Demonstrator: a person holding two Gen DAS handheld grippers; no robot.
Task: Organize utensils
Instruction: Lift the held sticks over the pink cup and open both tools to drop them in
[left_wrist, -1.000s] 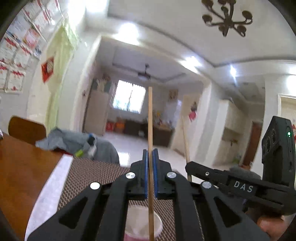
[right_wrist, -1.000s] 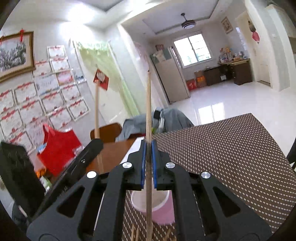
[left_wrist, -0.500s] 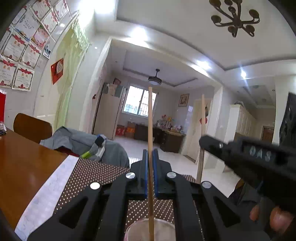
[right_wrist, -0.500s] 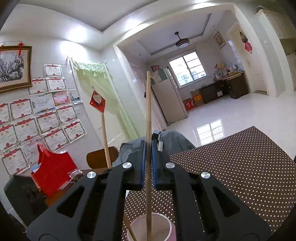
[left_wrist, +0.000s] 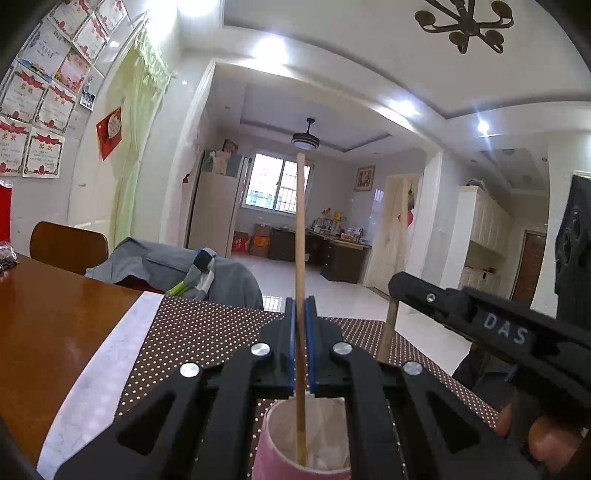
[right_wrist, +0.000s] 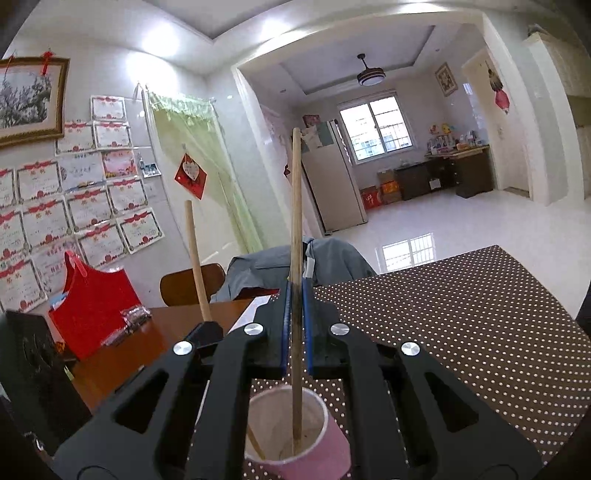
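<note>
Left wrist view: our left gripper (left_wrist: 301, 321) jaws clamp a chopstick (left_wrist: 300, 236), tip inside the pink cup (left_wrist: 280, 448). Our right gripper (right_wrist: 294, 314) jaws clamp another chopstick (right_wrist: 295, 206) into it

Bare dotted mat (right_wrist: 461, 332) right of cup (right_wrist: 314, 443)

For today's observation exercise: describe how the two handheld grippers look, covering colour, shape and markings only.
Both the left gripper and the right gripper are matte black plastic with cut-out linkage arms, round silver pivot screws and narrow blue pads lining the fingers. The right one's side carries white letters "DAS". No cables or sleeves show.
</note>
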